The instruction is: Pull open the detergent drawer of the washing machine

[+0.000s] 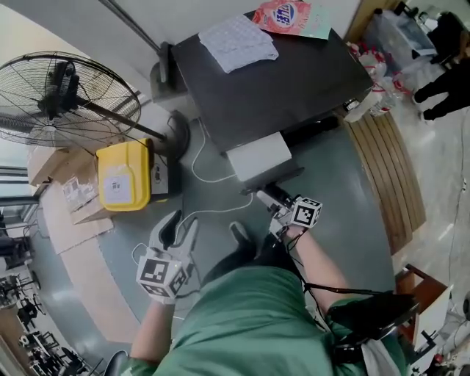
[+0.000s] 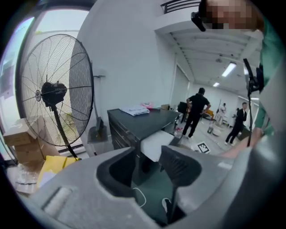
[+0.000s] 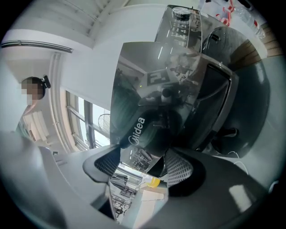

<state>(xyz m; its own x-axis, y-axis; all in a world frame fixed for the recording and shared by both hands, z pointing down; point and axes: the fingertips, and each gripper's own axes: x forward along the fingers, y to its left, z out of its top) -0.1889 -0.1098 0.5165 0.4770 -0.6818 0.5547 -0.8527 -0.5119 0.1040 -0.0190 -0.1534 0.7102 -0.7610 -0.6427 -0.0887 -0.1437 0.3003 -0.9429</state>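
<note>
The dark grey washing machine stands ahead of me, and its white detergent drawer sticks out of the front. My right gripper is shut on the drawer's glossy dark front panel, which lies between the two ribbed pads of that gripper. My left gripper hangs lower left, away from the machine, jaws open and empty. In the left gripper view the open gripper frames the machine and the white drawer further off.
A large floor fan stands at the left, with a yellow container and cardboard boxes beside it. A white cloth and a detergent bag lie on the machine. A white cable crosses the floor. People stand far behind.
</note>
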